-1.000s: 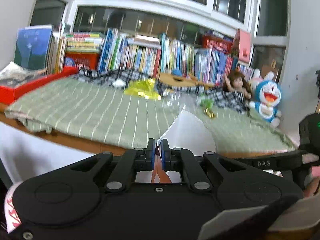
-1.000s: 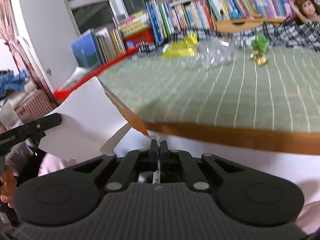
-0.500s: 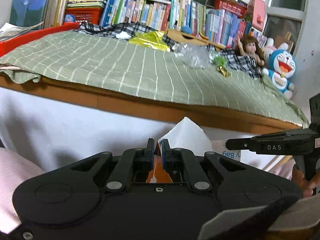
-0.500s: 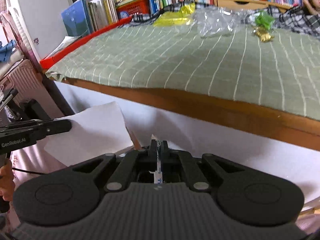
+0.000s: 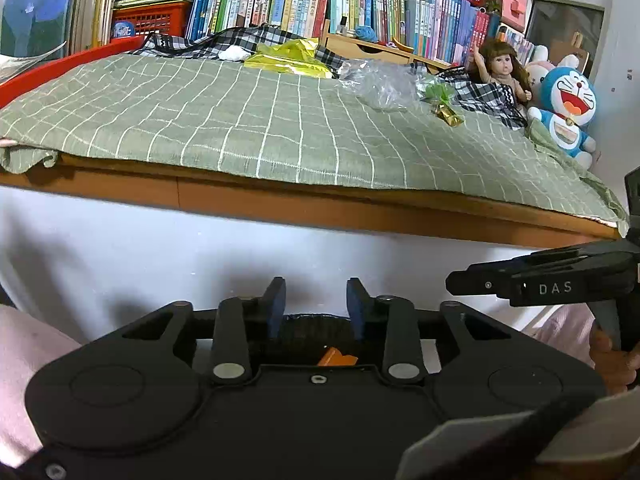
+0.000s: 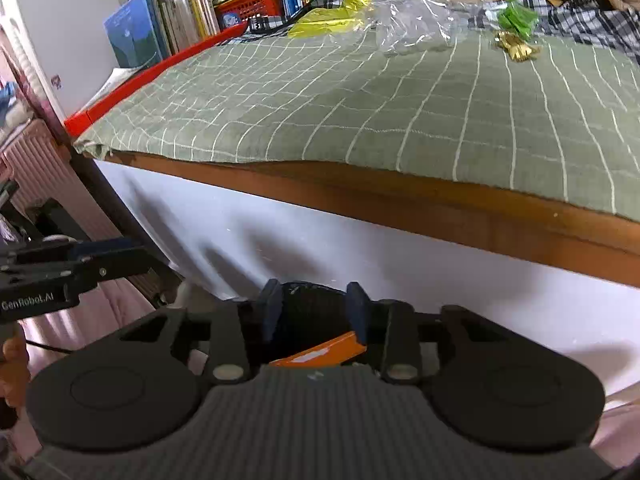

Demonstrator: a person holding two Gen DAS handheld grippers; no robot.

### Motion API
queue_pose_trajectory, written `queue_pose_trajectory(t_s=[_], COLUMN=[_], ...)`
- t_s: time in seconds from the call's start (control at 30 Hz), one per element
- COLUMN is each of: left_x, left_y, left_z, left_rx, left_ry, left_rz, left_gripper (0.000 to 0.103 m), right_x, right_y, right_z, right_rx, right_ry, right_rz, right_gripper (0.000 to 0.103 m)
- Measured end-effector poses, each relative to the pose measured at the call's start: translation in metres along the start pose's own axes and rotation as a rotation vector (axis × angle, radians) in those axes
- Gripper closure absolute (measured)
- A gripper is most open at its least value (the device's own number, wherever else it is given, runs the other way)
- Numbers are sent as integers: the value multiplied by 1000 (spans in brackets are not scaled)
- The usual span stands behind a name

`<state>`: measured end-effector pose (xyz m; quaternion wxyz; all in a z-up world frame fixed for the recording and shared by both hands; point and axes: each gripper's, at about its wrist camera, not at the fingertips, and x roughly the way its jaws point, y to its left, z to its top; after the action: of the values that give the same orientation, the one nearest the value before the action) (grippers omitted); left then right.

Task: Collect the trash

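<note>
**While both jaws open below the desk edge, trash sits on the desk and in the bin**

Left gripper [image 5: 316,304]: jaws opening, blue pads apart, nothing pressed between them. Right gripper [image 6: 314,308]: jaws also opening, pads apart, nothing clamped. Both are held low in front of the desk [image 5: 360,208], under its wooden front edge, and point at the white panel beneath it.

Directly below both grippers is a dark mesh bin [image 6: 312,304], mostly hidden by the gripper bodies. An orange-and-white scrap [image 6: 324,354] lies inside it, clear of the pads; from the left wrist view only an orange corner shows.

Remaining trash lies on the green checked cloth [image 5: 248,120], toward the far side of the desk:
- yellow foil wrapper [image 5: 290,60], near the books
- crumpled clear plastic [image 5: 380,84], right of it
- green and gold wrapper [image 5: 442,102], just beside the plastic

Books [image 5: 280,4] line the back. A doll [image 5: 502,68] and a blue plush toy [image 5: 566,108] sit at the far right corner. A red tray edge [image 6: 160,70] borders the cloth's left side.
</note>
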<state>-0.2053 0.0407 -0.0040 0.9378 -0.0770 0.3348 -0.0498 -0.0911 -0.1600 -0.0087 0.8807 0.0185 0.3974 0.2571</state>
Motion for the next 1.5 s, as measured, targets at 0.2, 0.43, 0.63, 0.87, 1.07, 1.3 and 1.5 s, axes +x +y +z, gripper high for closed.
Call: queue_pose_trajectory(t_s=[0.2,0.43,0.63,0.87,1.07,1.3,1.5], left_x=[0,-10,-18,-13,2,40,90], left_y=[-3,-14,-23,-31,-34,-46,-60], left_z=[7,26,45,80,115,156,191], left_rx=[10,67,96,146,165,226,267], left_ry=[18,-10,-28,-72,-100,-118,-113], left_rz=[-10,-7,-46,-45,-45,-44,-25], left_gripper=[65,58,47,28,26,21,21], right_x=[-14,-35,-55,-68,-69,-44,-21], right_y=[4,8,5,-9,-32,-70,-104], right_z=[4,16,29,55,79,105,122], right_rx=[-36,-64,-59,-32,-9,21,43], right_ry=[-11,-34,-65,-130,-169,-139,-105], right_rz=[-11,-37,-68,-124,-164,-291,-350], right_gripper=[30,15,13,2,0,0,0])
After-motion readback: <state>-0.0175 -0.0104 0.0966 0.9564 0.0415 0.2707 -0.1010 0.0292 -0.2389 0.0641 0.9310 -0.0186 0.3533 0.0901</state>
